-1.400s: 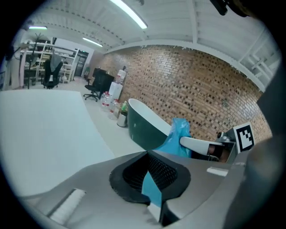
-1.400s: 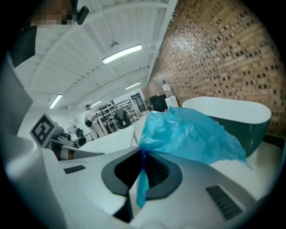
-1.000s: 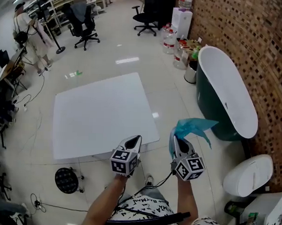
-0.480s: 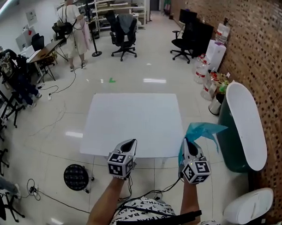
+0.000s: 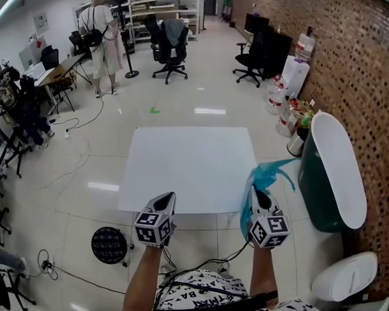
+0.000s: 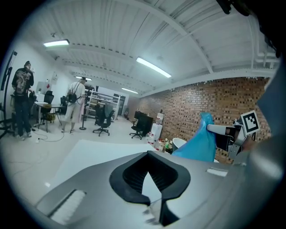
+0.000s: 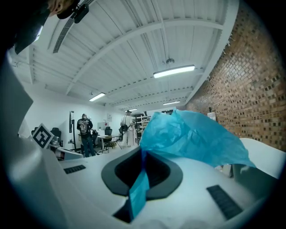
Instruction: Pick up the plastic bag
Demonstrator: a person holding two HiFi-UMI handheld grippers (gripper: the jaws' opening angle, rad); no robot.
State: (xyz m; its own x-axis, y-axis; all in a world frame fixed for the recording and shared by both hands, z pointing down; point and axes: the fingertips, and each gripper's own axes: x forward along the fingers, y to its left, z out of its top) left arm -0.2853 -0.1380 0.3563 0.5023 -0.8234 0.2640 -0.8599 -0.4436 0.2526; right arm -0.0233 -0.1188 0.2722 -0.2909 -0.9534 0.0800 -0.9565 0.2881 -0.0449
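A crumpled blue plastic bag (image 5: 267, 176) is lifted off the white table (image 5: 188, 164). My right gripper (image 5: 257, 193) is shut on it at the table's near right corner. In the right gripper view a strip of the bag (image 7: 196, 138) runs down between the closed jaws of that gripper (image 7: 142, 175) and the rest billows above. My left gripper (image 5: 169, 198) hovers over the table's near edge, shut and holding nothing. In the left gripper view its jaws (image 6: 150, 181) meet, and the bag (image 6: 199, 146) hangs from the right gripper (image 6: 223, 134) off to the right.
A dark green tub with a white lid (image 5: 331, 169) stands against the brick wall on the right. A white bin (image 5: 343, 275) sits nearer me. A round black object (image 5: 108, 244) lies on the floor at left. A person (image 5: 99, 27), office chairs (image 5: 169, 45) and desks stand far back.
The view swung from the tub side to face the table squarely. My left gripper has dropped slightly toward me and to the left. The right gripper keeps its hold on the bag.
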